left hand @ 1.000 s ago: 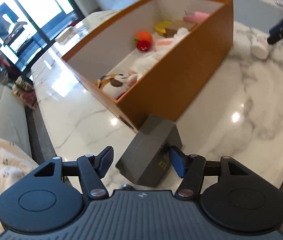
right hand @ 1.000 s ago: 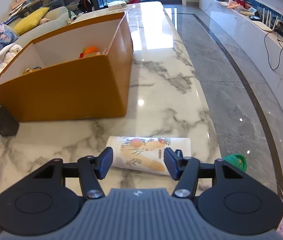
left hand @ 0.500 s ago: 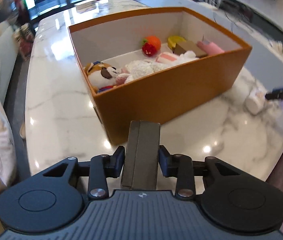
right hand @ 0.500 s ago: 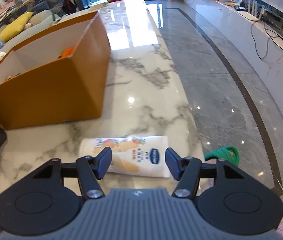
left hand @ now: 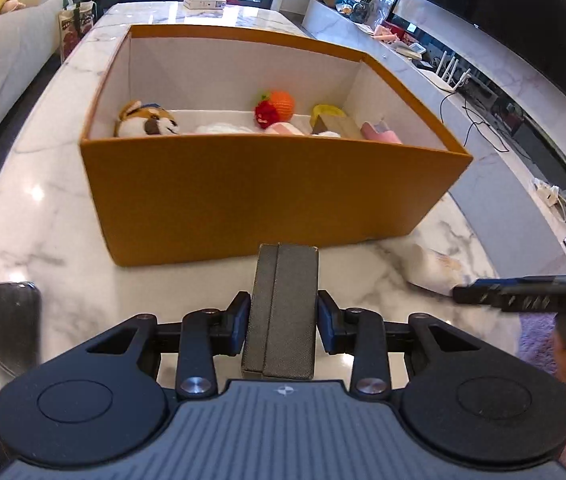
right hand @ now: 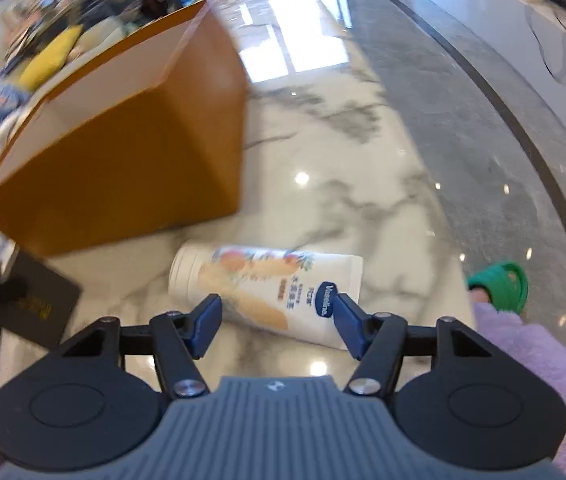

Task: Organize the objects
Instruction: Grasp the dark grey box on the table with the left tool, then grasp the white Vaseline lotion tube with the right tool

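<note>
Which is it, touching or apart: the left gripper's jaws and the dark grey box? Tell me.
Touching. The left wrist view shows the left gripper with both jaws pressed flat against the sides of the dark grey box, no gap on either side.

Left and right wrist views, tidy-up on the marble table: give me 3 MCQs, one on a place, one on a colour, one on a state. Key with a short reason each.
1. Where does the lotion tube lie?
A. inside the box
B. flat on the marble table, ahead of the right gripper
C. on the floor

2. What colour is the outside of the open box?
A. orange-brown
B. blue
C. black

3. What state is the left gripper in?
A. open and empty
B. out of view
C. shut on the dark grey case

Key: 1 B, the tube rests on its side on the marble beyond the open pads. 2 A, its walls are orange-brown outside, white inside. 3 C, both pads press the case's sides.
</note>
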Available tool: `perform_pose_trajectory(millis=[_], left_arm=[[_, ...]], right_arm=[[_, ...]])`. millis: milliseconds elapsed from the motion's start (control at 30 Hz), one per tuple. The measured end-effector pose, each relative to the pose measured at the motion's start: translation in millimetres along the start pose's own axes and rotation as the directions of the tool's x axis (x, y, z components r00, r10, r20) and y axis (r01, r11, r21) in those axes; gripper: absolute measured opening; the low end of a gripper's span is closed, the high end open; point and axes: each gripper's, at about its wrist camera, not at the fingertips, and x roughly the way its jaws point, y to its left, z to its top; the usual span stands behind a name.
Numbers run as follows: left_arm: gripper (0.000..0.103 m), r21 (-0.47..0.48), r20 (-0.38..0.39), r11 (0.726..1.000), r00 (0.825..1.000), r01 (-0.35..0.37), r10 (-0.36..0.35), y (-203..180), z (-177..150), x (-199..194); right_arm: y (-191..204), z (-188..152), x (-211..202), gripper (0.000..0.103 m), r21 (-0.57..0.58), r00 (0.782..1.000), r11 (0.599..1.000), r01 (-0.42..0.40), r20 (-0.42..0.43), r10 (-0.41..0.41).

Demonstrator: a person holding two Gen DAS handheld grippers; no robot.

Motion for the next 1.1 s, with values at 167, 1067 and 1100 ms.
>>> perform_pose_trajectory(millis=[167,1067,1100], left_arm=[[0.04,-0.02,0.002,1.0,1.0,-0.006,0.006,-8.1,-3.8,-0.4],[0.039,-0.022,0.026,1.0,0.999,-0.017,0.018,-16.2,-15.1,3.1],[0.039,-0.025,0.023,1.0,1.0,-0.018,0.019,-15.7,-16.2,3.1]], right_arm=[[42.1,-14.4,1.4,0.06,-0.126,0.995,0.988,-0.089,-0.046,0.084],[66.5,-20.3,14.1,0.059,-0.312,0.995,0.944,0.103,0.043,-0.094],[67.0,-20.6,12.7,0.059,-0.309,0.995,0.946,0.101,0.034,-0.095]])
